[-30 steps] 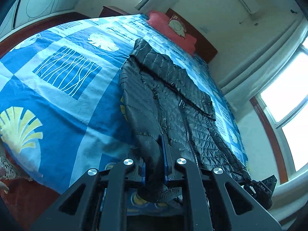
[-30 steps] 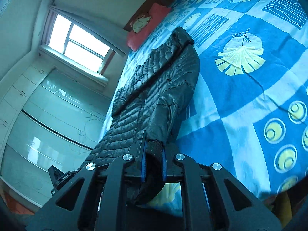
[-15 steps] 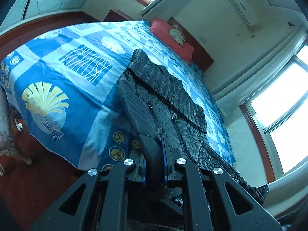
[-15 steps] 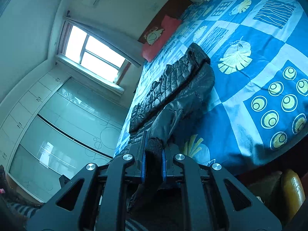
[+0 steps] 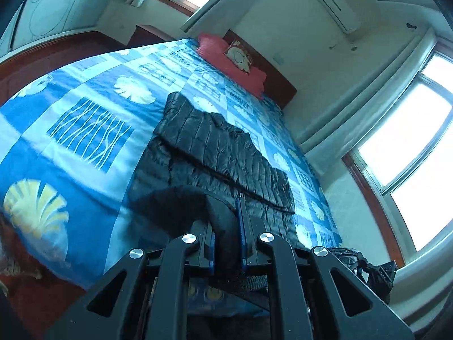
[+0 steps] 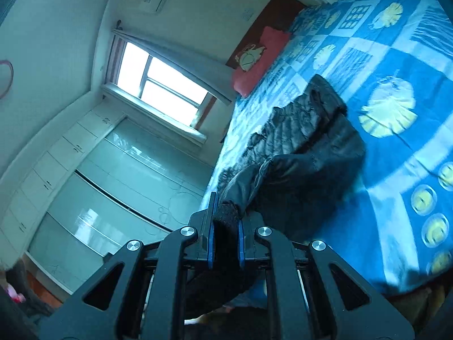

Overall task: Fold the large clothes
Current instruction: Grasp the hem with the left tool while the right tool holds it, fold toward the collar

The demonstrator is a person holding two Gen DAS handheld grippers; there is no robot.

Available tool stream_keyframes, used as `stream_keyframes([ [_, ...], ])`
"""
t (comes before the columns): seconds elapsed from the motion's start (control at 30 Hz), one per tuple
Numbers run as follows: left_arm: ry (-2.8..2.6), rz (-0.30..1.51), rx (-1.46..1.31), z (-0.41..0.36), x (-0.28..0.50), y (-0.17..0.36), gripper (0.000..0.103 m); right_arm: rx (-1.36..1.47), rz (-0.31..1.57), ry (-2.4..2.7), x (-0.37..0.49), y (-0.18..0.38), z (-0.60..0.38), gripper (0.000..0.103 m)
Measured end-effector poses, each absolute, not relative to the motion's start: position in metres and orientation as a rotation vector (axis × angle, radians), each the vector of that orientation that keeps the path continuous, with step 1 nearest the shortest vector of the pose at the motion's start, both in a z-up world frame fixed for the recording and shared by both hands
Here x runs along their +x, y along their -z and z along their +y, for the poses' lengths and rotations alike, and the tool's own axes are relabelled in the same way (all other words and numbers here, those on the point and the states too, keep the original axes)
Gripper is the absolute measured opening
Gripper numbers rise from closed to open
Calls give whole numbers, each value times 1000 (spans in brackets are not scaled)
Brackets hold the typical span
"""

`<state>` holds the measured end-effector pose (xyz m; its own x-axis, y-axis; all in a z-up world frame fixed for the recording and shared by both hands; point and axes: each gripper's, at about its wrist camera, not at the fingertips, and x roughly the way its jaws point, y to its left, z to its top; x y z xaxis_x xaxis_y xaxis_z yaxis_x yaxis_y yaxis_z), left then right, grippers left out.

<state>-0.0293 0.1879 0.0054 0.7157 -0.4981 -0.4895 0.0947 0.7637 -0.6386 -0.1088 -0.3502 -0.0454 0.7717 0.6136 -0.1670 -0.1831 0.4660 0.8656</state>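
Left gripper (image 5: 226, 240) and right gripper (image 6: 225, 235) each clench the black jacket (image 5: 215, 147) tightly.

Your left gripper (image 5: 226, 243) and right gripper (image 6: 225, 240) were black — angular, cut-out frames. Round silver screws dotted them. Blue pads (image 6: 211, 243) lined the fingers.

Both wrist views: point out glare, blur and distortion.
Left wrist view: the window is blown out white, the bed bulges with fisheye curve. Right wrist view: its window glares too, and the bedspread near the jacket smears with motion blur.
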Motion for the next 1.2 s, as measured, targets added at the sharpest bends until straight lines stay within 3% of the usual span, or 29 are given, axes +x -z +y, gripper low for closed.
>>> stream_keyframes([
  [0.53, 288, 757, -636, 179, 225, 6, 12, 977, 551, -441, 174, 40, -351, 12],
  [0.87, 191, 868, -607, 163, 354, 60, 12, 991, 675, -306, 310, 109, -358, 13],
  [1.2, 149, 938, -549, 152, 402, 123, 12, 942, 757, -199, 352, 184, -362, 12],
])
